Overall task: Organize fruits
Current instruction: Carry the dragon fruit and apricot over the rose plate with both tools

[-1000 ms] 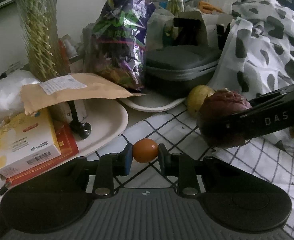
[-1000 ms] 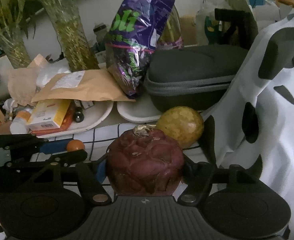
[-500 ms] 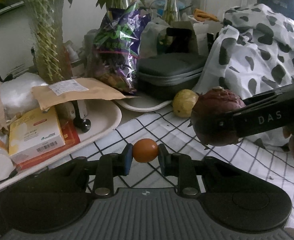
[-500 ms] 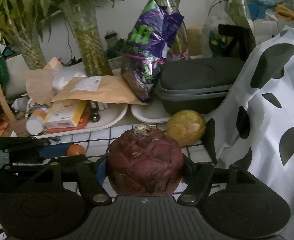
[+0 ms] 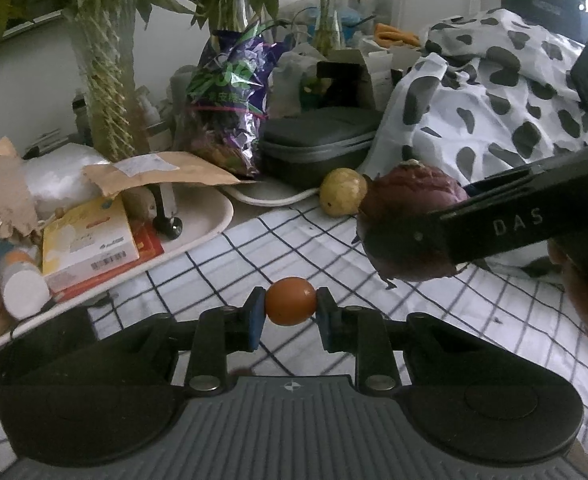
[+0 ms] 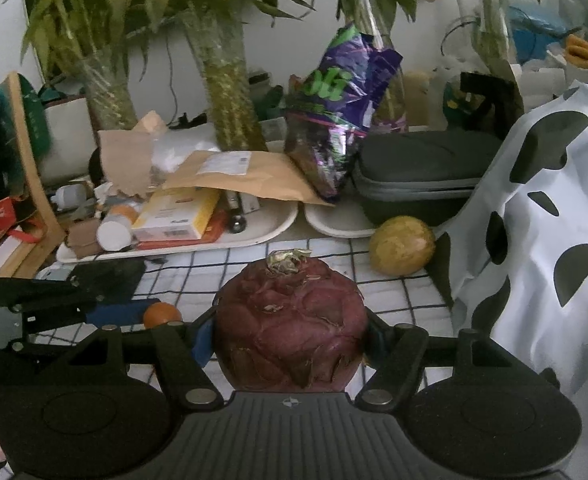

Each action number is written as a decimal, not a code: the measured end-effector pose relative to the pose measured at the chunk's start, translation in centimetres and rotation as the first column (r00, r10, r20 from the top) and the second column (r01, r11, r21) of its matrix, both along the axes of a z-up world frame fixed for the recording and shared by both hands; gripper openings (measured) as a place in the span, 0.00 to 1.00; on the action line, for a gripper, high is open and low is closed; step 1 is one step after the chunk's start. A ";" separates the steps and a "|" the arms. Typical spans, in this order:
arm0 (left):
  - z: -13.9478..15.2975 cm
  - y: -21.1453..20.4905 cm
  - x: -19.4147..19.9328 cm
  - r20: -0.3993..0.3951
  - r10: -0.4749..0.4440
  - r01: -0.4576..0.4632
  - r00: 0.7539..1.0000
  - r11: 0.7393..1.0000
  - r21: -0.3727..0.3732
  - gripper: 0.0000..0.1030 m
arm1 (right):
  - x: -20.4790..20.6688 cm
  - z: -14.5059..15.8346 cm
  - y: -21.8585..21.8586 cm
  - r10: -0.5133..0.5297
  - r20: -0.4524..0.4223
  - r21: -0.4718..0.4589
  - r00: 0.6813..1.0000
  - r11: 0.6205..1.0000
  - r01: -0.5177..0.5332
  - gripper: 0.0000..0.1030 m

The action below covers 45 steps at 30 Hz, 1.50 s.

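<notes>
Above the black-checked white tablecloth (image 5: pixel 294 240), my left gripper (image 5: pixel 290 314) pinches a small round orange fruit (image 5: pixel 290 301); my right gripper (image 6: pixel 290 344) clamps a wrinkled dark-red fruit (image 6: pixel 290 324). A round yellow fruit (image 6: pixel 401 245) lies unsorted; I judge no fruit placed yet.

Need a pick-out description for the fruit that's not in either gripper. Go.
Start at the black-spotted white cloth on the right, draped over the checked tablecloth. At its foot, just in front of the dark zip case, lies the round yellow fruit. It is the only fruit resting on the table, paler than the orange and dark red ones held in the grippers.
</notes>
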<state>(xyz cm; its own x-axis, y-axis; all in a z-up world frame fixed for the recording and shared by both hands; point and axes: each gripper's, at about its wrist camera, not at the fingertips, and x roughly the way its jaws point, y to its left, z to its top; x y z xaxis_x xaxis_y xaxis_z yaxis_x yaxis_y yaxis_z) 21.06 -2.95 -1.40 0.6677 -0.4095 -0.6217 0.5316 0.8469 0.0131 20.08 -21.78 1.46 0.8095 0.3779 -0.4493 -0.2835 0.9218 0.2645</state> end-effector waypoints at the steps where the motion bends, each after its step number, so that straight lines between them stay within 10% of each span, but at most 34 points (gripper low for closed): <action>1: 0.1 0.1 -0.5 0.000 0.000 0.000 1.000 1.000 0.001 0.25 | -0.3 0.1 0.1 0.004 0.002 0.001 1.000 1.000 -0.004 0.70; 45: -2.3 1.2 -9.6 -0.215 0.009 -0.031 0.977 0.994 -0.102 0.26 | -11.9 -1.2 1.2 0.099 -0.002 -0.060 0.995 0.993 -0.099 0.70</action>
